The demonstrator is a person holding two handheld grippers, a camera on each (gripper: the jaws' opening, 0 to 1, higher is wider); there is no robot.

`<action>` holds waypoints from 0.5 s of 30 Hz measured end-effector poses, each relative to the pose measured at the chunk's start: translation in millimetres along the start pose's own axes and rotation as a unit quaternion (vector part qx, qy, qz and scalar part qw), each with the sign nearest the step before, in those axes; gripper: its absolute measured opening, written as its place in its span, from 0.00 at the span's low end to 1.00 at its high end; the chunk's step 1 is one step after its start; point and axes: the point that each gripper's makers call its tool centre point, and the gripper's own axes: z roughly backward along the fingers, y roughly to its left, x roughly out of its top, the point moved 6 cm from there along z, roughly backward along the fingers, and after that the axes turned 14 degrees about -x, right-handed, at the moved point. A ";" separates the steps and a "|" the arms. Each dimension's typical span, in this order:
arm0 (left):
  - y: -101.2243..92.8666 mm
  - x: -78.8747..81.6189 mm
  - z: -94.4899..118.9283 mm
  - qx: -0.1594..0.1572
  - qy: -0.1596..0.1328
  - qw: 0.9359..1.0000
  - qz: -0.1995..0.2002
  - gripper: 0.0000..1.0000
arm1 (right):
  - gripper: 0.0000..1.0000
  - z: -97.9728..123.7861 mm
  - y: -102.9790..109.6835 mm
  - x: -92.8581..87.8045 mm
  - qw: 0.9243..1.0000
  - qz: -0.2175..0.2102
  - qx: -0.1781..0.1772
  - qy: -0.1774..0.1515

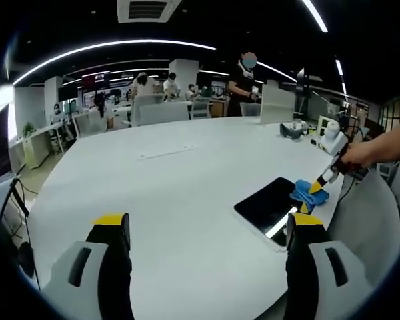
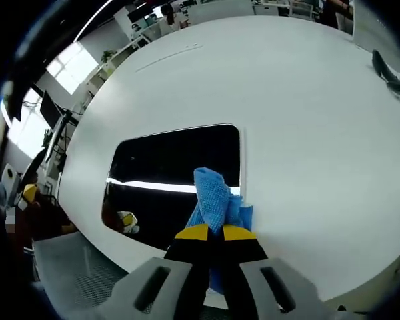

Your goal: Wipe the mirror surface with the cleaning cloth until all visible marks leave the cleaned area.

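Observation:
A dark rectangular mirror (image 2: 173, 167) lies flat on the white table (image 2: 287, 107), near its edge. My right gripper (image 2: 209, 233) is shut on a blue cleaning cloth (image 2: 213, 193), whose bunched end rests on the mirror's near right corner. In the left gripper view the mirror (image 1: 267, 203) lies to the right, with the blue cloth (image 1: 309, 195) on its far corner and the right gripper (image 1: 318, 185) above it, held by a person's hand. My left gripper (image 1: 207, 230) is open over the bare table, well to the left of the mirror.
Small devices and a white box (image 1: 328, 127) sit at the far right of the table. A grey chair (image 1: 367, 213) stands by the table edge near the mirror. People and desks (image 1: 160, 93) fill the office beyond. A dark object (image 2: 390, 73) lies far right.

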 end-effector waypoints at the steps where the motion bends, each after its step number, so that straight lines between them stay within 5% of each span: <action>1: 0.6 -0.1 -0.1 0.000 0.000 1.000 0.000 0.97 | 0.00 0.3 0.0 -0.9 1.000 0.000 0.000 0.001; 15: 1.9 -1.1 -0.9 -0.003 0.003 1.000 -0.001 0.97 | 0.00 2.4 1.3 -6.0 1.000 0.004 -0.005 0.000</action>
